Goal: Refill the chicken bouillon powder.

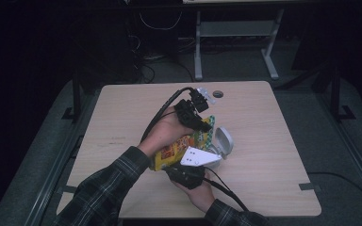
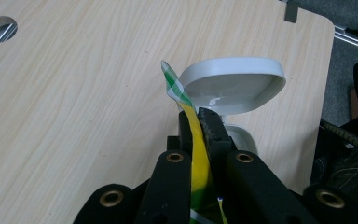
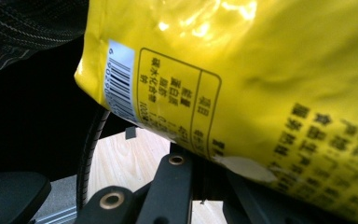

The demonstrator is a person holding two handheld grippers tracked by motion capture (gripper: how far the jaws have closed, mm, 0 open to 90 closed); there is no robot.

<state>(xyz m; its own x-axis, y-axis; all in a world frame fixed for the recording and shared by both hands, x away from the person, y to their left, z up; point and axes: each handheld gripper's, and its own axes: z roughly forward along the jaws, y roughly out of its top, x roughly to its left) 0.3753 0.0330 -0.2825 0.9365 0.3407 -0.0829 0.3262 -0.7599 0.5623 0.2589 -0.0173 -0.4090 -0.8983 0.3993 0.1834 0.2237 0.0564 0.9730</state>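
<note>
Above the table I hold a yellow snack bag [image 1: 176,149] between both grippers. My left gripper [image 1: 205,125] is shut on the bag's top edge, which has a green-and-white checked strip [image 2: 172,84]. In the left gripper view its jaws [image 2: 198,115] pinch the thin yellow film [image 2: 199,158]. My right gripper [image 1: 188,168], with its grey plate [image 1: 199,157], is shut on the bag's lower end. In the right gripper view the bag's printed back and barcode [image 3: 121,84] hang over the jaws [image 3: 200,161], hiding their tips.
A small white container with its lid open [image 1: 224,141] [image 2: 230,86] stands on the wooden table [image 1: 264,141] just right of the bag. A round cable hole [image 1: 218,94] [image 2: 0,29] sits near the far edge. Grey floor and a desk frame [image 1: 198,52] lie beyond.
</note>
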